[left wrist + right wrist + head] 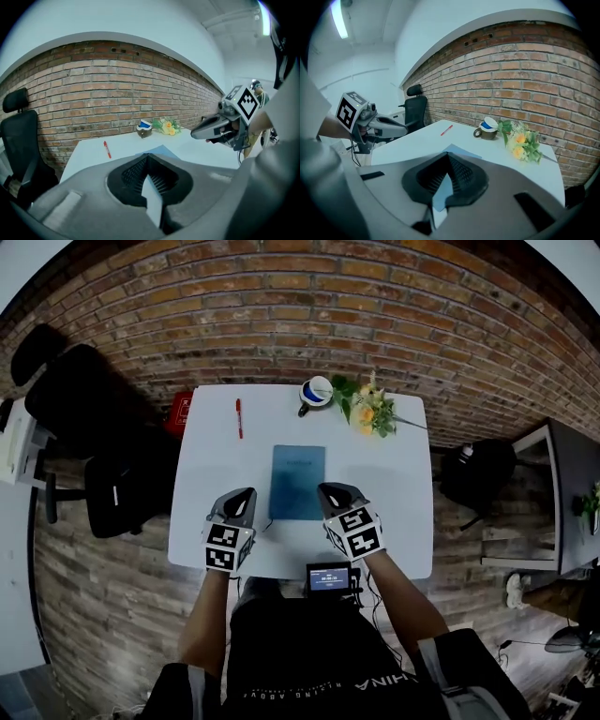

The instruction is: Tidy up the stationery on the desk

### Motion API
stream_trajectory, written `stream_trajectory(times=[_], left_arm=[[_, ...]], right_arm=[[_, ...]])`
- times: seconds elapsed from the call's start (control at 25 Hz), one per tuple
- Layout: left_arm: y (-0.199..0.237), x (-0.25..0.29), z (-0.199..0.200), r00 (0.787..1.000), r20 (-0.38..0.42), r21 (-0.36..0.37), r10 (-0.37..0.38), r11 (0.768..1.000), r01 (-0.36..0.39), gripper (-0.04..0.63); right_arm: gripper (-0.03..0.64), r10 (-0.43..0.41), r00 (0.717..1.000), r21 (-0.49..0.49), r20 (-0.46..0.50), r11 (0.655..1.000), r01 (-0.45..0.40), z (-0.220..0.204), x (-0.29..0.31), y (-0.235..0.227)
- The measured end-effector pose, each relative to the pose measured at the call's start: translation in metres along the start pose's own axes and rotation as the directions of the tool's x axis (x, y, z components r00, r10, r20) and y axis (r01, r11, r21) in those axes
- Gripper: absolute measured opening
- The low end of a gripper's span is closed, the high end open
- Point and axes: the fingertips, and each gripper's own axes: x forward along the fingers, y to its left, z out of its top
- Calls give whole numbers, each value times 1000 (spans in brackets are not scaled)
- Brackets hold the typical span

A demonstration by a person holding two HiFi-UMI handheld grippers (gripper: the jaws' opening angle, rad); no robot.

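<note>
wall: red-brown brick wall [309,306] right behind the desk, plain white above it
floor: brownish plank-look floor [103,615]
furniture: white desk [403,493] up against the brick, black office chair [84,409] off its left end, dark table [577,484] on the right
light: one tube light [340,18] on the ceiling

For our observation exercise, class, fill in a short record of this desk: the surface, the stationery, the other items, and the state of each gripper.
Surface: white desk in front of a brick wall
Stationery: blue notebook flat in the middle; red pen far left, apart from it
Other items: mug and flowers at the far edge; small screen at the near edge
Left gripper: shut, empty, beside the notebook's left edge
Right gripper: shut, empty, beside its right edge
</note>
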Motion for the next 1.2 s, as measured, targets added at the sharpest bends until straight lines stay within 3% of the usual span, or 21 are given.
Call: stream_trajectory(times=[0.2,0.6,0.84,1.2], left_arm=[[32,7,0,1000,-14,13,1,1000,-1,11],[118,42,-1,996,-19,-11,-86,996,86,11],[153,63,-13,988,-30,-46,-148,988,147,11],[184,77,-35,977,-22,-106,-210,973,207,11]], right_arm=[[9,3,1000,-26,-1,1000,-3,32,41,9],[9,-59,997,18,-40,998,60,92,159,28],[12,-81,992,62,-97,994,87,101,227,38],[75,-101,975,96,-199,988,121,94,308,39]])
